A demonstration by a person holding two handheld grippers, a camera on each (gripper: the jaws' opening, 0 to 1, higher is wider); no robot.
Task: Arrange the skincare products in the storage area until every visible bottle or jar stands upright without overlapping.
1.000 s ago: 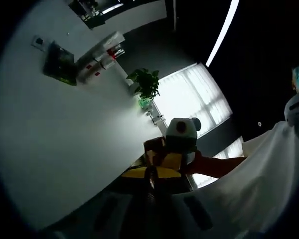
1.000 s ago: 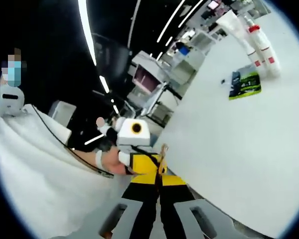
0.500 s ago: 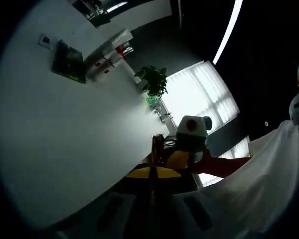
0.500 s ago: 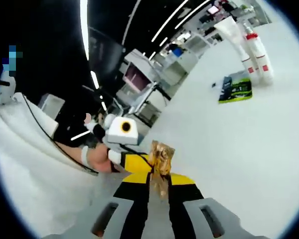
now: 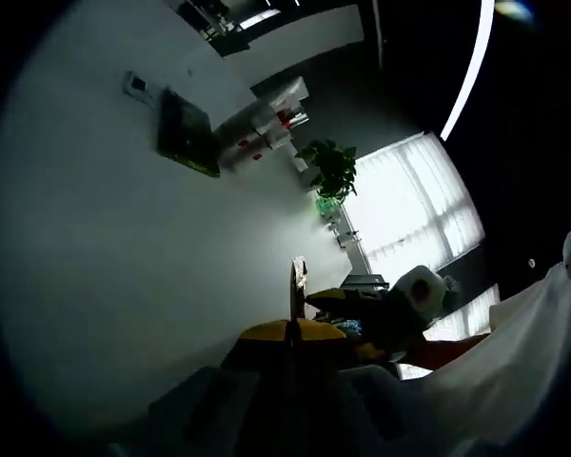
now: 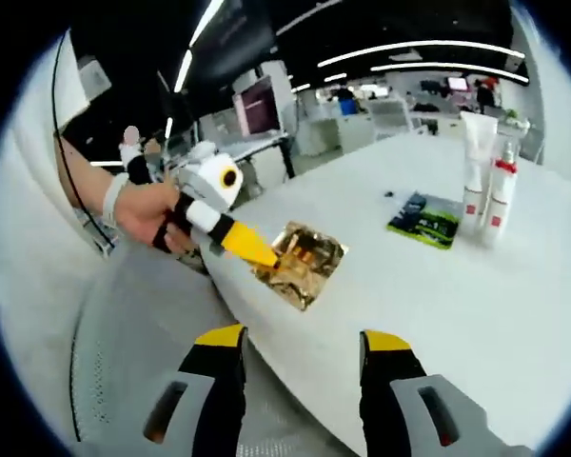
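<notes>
Left gripper (image 6: 257,255) jaws pinch gold sachet (image 6: 303,264); right gripper (image 6: 300,345) jaws apart, empty.
White table (image 6: 514,314): tube (image 6: 472,168), red-capped bottles (image 6: 501,193) upright at far end, green packet (image 6: 424,219) beside, sachet at near edge. Labels unreadable. Left gripper view: plant (image 5: 329,166).

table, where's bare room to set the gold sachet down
Free: the wide table stretch between the gold sachet and the green packet, and the near right side. Crowded: the far corner by the white tube and bottles.
</notes>
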